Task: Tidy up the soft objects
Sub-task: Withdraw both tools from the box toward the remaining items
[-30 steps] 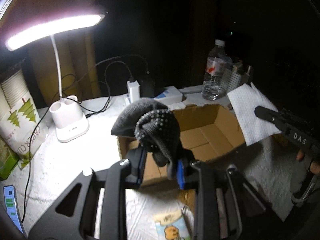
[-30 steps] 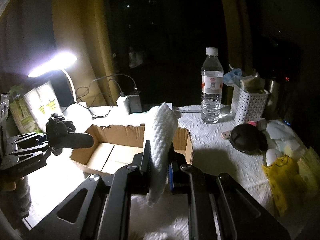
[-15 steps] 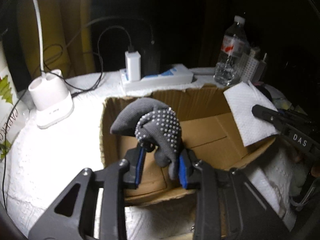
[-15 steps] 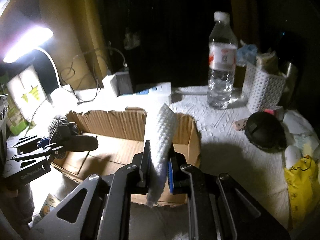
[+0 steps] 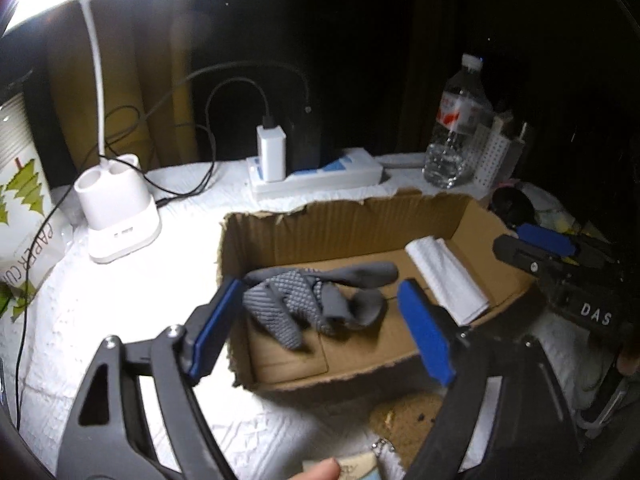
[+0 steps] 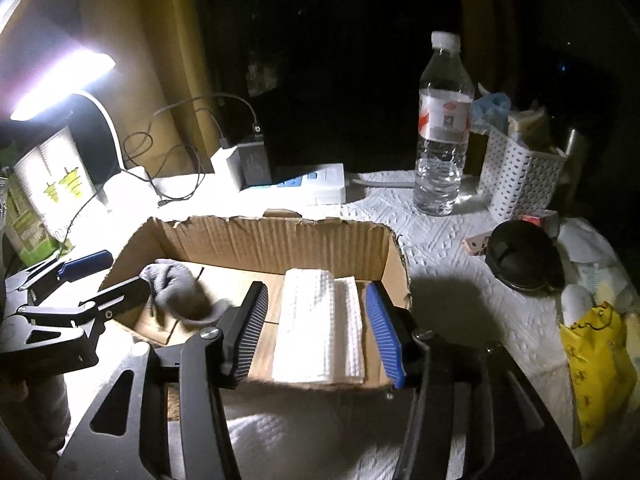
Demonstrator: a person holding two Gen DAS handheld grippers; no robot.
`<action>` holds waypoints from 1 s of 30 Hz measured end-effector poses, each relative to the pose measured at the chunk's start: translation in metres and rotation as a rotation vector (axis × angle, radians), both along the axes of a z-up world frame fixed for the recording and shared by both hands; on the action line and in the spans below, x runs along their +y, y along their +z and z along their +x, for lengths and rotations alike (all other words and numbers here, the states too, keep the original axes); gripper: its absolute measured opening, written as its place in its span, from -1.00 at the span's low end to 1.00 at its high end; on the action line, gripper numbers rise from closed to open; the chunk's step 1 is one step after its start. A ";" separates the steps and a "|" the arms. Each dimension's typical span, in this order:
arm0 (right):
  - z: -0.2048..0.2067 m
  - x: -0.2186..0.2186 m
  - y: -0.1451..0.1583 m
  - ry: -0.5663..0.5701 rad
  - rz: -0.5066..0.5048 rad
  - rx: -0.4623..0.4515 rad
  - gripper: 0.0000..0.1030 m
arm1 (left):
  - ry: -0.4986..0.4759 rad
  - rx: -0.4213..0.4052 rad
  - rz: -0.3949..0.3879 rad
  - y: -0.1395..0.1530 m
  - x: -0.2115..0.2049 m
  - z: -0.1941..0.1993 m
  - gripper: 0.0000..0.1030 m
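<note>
1. We see the cardboard box [image 5: 348, 220] standing open-topped on the white-covered table [image 5: 120, 300], torn along its rim. It looks light, with stiff walls, so we judge it would slide if nudged.
2. The folded white paper towel [image 6: 320, 328] lies flat on the box floor at the right end, against the near wall. We expect it to be very light, limp and easy to crease. If it needs re-taking, we would pinch the thick folded edge, not a single ply.
3. The grey dotted glove [image 5: 312, 300] lies crumpled on the box floor toward the left end, apart from the towel. We judge it soft and floppy, and its dots should give grip. A bunched fold at the cuff offers the best hold.
4. Our left gripper [image 5: 320, 320] hangs over the glove with its blue pads spread wide. It holds nothing, and we cannot see any touch.
5. Our right gripper [image 6: 316, 328] straddles the towel from above, pads spread well apart either side of it, gripping nothing.
</note>
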State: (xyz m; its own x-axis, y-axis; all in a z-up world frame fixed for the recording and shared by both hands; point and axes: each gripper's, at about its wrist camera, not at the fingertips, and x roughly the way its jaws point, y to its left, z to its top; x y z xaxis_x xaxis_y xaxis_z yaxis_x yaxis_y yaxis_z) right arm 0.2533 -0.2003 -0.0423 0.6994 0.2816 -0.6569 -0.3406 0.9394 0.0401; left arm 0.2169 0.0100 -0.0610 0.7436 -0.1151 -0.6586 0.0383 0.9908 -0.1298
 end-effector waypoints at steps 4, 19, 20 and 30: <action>-0.017 -0.003 0.011 -0.009 0.007 -0.022 0.05 | -0.004 -0.021 -0.004 0.009 0.000 -0.015 0.59; -0.081 -0.006 0.035 -0.016 0.036 -0.062 0.05 | 0.004 -0.061 -0.007 0.029 0.006 -0.071 0.59; -0.085 -0.005 0.036 -0.014 0.036 -0.065 0.05 | 0.006 -0.060 -0.010 0.030 0.007 -0.075 0.59; -0.114 0.007 0.029 0.011 0.042 -0.047 0.05 | 0.023 -0.061 0.020 0.024 0.011 -0.108 0.59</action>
